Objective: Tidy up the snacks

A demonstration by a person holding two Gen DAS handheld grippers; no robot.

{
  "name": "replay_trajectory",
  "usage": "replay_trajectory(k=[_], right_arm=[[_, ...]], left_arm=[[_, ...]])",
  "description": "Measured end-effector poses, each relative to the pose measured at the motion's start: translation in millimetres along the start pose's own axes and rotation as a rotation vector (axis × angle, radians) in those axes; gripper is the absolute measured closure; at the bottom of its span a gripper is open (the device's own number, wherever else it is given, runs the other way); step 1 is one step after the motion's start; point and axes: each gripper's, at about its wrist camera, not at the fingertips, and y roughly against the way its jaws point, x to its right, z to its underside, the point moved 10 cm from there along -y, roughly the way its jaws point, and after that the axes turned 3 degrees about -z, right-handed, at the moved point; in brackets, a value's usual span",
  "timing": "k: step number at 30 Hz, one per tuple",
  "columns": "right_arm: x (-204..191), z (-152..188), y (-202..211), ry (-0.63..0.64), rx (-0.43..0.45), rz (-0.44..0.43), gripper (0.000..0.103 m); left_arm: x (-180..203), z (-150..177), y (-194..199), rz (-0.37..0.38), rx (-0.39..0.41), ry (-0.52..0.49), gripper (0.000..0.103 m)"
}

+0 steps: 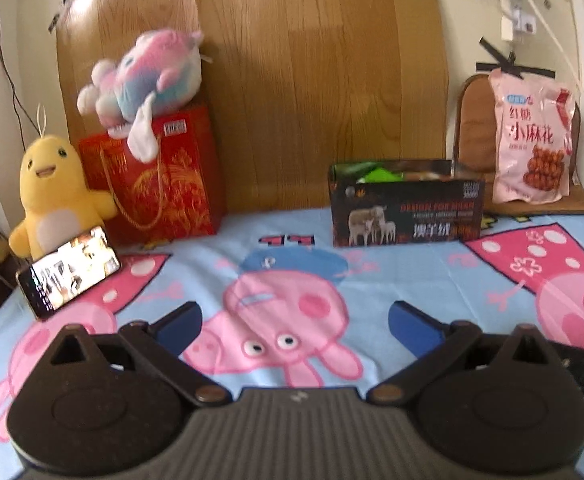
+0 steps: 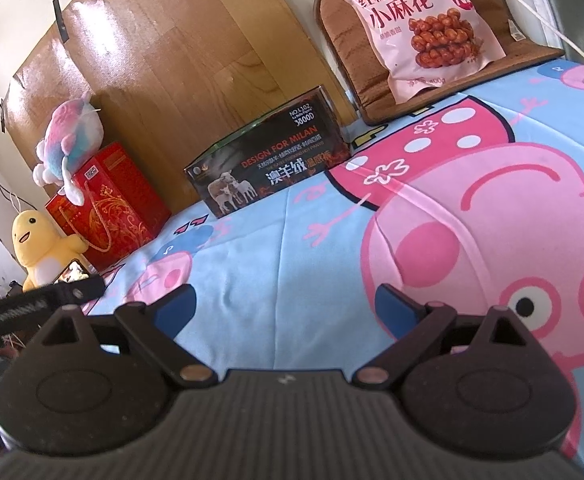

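Observation:
A dark open-topped box (image 1: pixel 406 210) (image 2: pixel 267 162) with a sheep picture stands at the far side of the cartoon pig sheet; green packets (image 1: pixel 376 174) show inside it. A pink snack bag (image 1: pixel 532 140) (image 2: pixel 416 28) leans on a brown cushion to the right of the box. My left gripper (image 1: pixel 295 324) hovers low over the sheet, open and empty, well short of the box. My right gripper (image 2: pixel 285 304) is also open and empty, over the sheet nearer the bag's side. Part of the left gripper (image 2: pixel 39 300) shows at the right wrist view's left edge.
At the far left stands a red gift bag (image 1: pixel 159 184) (image 2: pixel 111 208) with a pink-blue plush toy (image 1: pixel 147 76) on top. A yellow plush (image 1: pixel 57 184) sits beside it, with a phone (image 1: pixel 69 272) propped in front. A wooden board (image 1: pixel 312 80) backs the bed.

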Motion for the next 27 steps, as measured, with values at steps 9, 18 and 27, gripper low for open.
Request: replay_trajectory(k=[9, 18, 27], right_arm=[[0.8, -1.2, 1.2, 0.002, 0.004, 0.0, 0.005], [5.3, -0.6, 5.9, -0.009, 0.004, 0.009, 0.005], [5.8, -0.5, 6.5, -0.011, 0.005, 0.008, 0.005]], left_arm=[[11.7, 14.0, -11.2, 0.07, -0.117, 0.028, 0.0], [7.8, 18.2, -16.2, 0.003, -0.141, -0.006, 0.0], [5.4, 4.9, -5.3, -0.026, -0.049, -0.03, 0.0]])
